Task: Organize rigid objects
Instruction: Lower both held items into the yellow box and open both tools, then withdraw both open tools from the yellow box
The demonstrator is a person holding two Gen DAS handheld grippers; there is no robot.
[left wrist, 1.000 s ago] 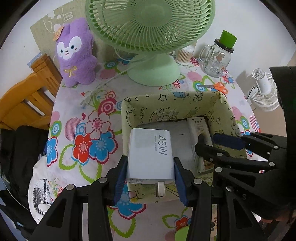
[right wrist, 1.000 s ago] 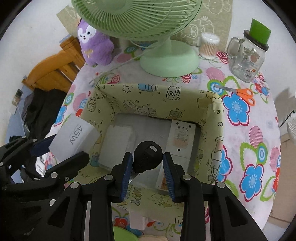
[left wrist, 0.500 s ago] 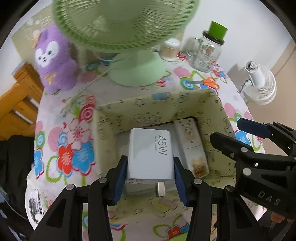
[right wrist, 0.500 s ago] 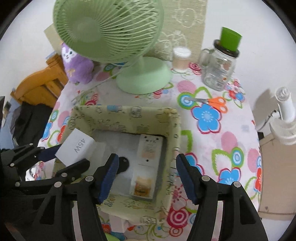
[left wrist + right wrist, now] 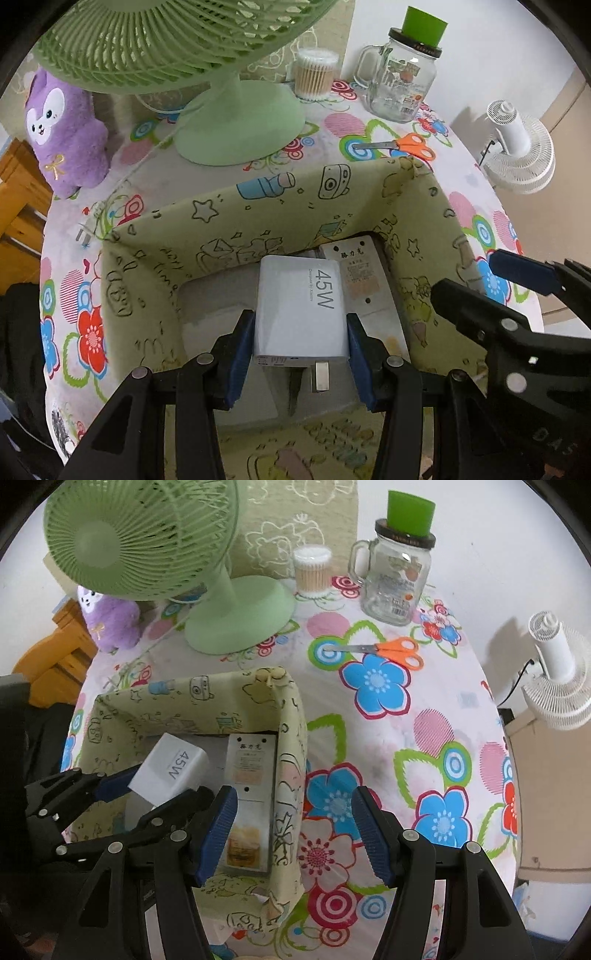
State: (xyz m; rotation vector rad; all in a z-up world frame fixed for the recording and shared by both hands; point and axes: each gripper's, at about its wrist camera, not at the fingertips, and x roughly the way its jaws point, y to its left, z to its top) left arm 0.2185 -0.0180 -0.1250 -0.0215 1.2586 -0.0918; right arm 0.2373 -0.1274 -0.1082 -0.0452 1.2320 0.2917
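Over fabric bin (image 5: 280, 199), left tool (image 5: 300, 345) tilts charger (image 5: 301, 314) downward.

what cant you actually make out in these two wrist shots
- Bin floor under the white 45W charger: left wrist view, hidden by the charger and the left gripper.
- Small print on the long grey labelled card: too small in both views.
- Green desk fan: top cut off in the left wrist view.
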